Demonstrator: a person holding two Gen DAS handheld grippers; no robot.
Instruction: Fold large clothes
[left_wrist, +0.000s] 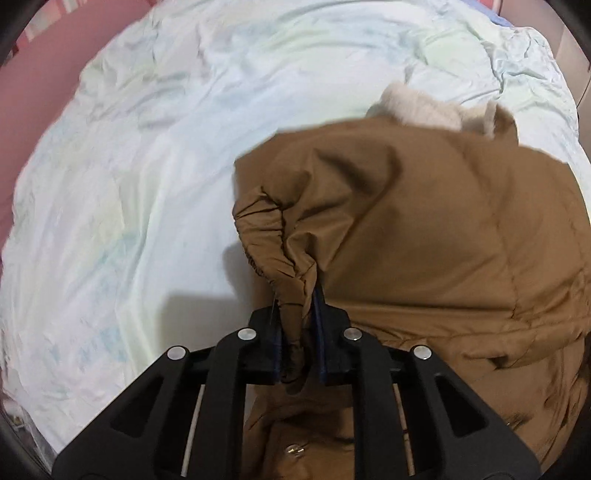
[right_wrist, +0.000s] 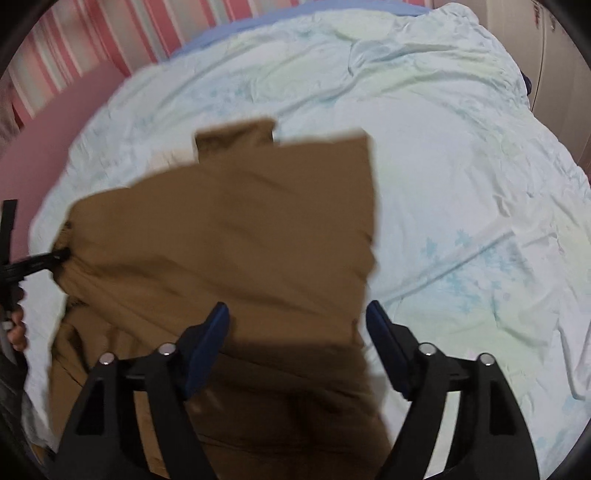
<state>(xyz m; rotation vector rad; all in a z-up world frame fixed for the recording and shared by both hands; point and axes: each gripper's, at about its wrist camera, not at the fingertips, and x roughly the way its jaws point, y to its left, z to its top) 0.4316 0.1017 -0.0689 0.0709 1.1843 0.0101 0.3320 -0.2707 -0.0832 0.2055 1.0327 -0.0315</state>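
Left wrist: unlabelled brown coat (left_wrist: 424, 229)

The brown coat (left_wrist: 424, 229) is smooth, slightly sheened woven cloth with a fleecy cream lining (left_wrist: 421, 107) at its collar. The bedcover (left_wrist: 129, 184) beneath is crinkled, matt pale cotton. The left gripper (left_wrist: 299, 314) is matt black plastic with shiny metal pins.

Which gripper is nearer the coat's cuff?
Left. The left gripper is shut on the cuff of the brown coat. The right gripper is open above the coat's body, away from that cuff.
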